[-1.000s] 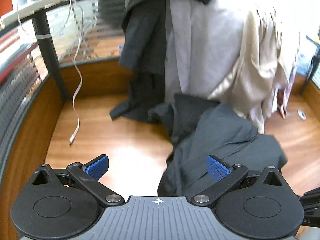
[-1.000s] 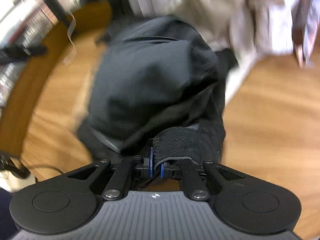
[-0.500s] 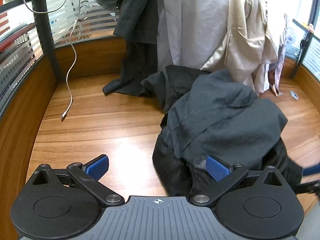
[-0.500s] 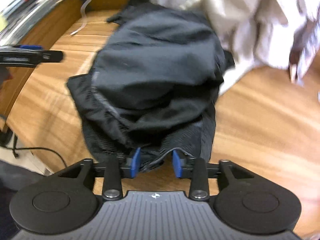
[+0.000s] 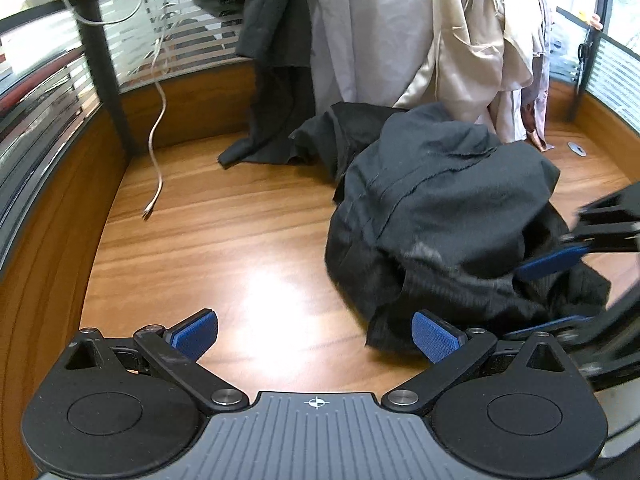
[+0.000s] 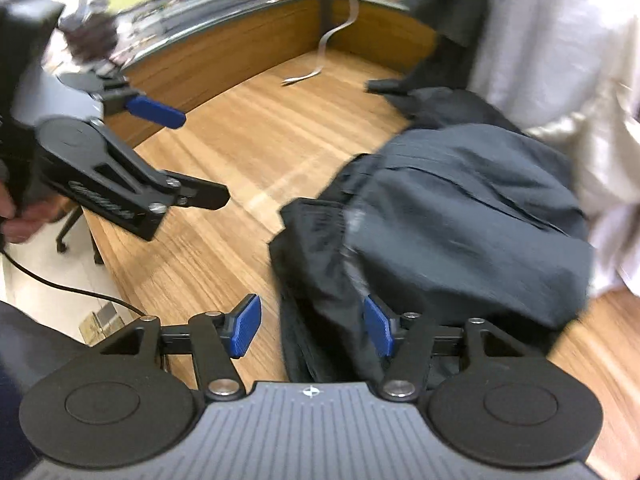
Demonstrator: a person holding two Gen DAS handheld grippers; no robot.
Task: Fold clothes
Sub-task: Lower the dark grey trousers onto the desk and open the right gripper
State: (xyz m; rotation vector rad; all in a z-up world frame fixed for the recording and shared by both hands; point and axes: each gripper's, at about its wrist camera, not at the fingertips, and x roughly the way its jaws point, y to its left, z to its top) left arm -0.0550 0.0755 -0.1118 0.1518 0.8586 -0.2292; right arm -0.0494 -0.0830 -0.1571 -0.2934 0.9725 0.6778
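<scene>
Lying bunched on the wooden table [image 5: 224, 248], dark garment [image 5: 448, 208] sits beside hanging pale clothes [image 5: 400, 32]. Right gripper [image 6: 312, 326] jaws have just been opening, garment edge between the pads, unpressed. Left gripper [image 5: 316, 332] wide open, empty, over bare wood.

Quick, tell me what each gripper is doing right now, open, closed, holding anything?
Left gripper: open, nothing between its pads.
Right gripper: open, jaws have just been opening; the dark garment lies by its right pad, not pinched.
</scene>
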